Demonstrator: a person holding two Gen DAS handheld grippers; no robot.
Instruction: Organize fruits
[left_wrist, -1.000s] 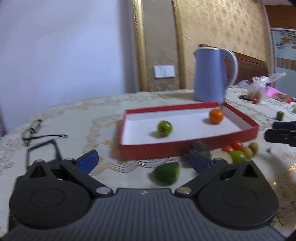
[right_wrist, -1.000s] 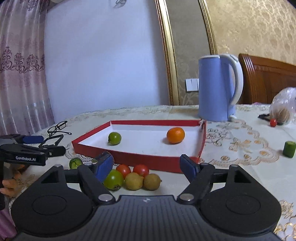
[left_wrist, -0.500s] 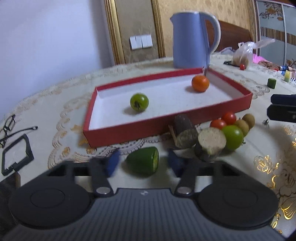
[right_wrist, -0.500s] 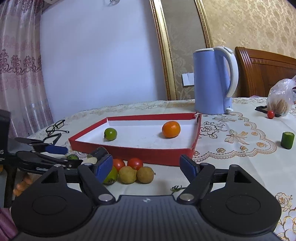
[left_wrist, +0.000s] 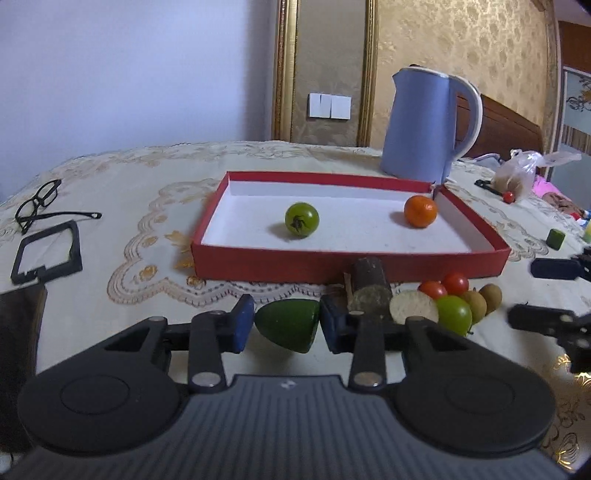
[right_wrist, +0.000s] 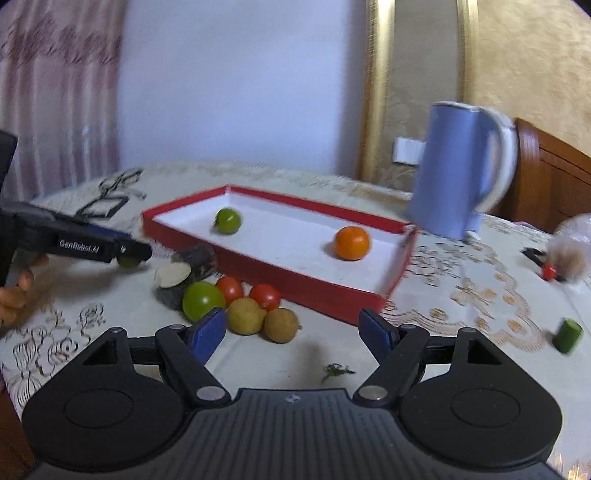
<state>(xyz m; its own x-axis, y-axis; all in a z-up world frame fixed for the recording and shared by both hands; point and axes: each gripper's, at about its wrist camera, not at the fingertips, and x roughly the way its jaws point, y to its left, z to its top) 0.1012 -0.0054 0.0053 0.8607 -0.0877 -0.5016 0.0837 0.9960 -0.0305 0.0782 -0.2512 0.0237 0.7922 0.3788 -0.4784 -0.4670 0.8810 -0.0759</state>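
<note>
A red tray (left_wrist: 258, 258) with a white floor holds a green tomato (left_wrist: 301, 219) and an orange (left_wrist: 420, 211). My left gripper (left_wrist: 286, 325) is shut on a dark green fruit piece (left_wrist: 291, 324) just in front of the tray. To its right lie two dark cut root pieces (left_wrist: 371, 286), a green fruit (left_wrist: 453, 314), two red tomatoes (left_wrist: 455, 283) and two brown fruits (left_wrist: 491, 294). My right gripper (right_wrist: 291, 332) is open and empty, hovering above the brown fruits (right_wrist: 281, 325) in front of the tray (right_wrist: 332, 302).
A blue kettle (left_wrist: 424, 125) stands behind the tray. Glasses (left_wrist: 37, 201) and a black frame (left_wrist: 46, 251) lie at the left. A plastic bag (left_wrist: 517, 177) and a small green piece (left_wrist: 556, 238) lie at the right.
My left gripper moved forward and closed on the green fruit piece. My right gripper swung left and came closer to the pile of small fruits.
</note>
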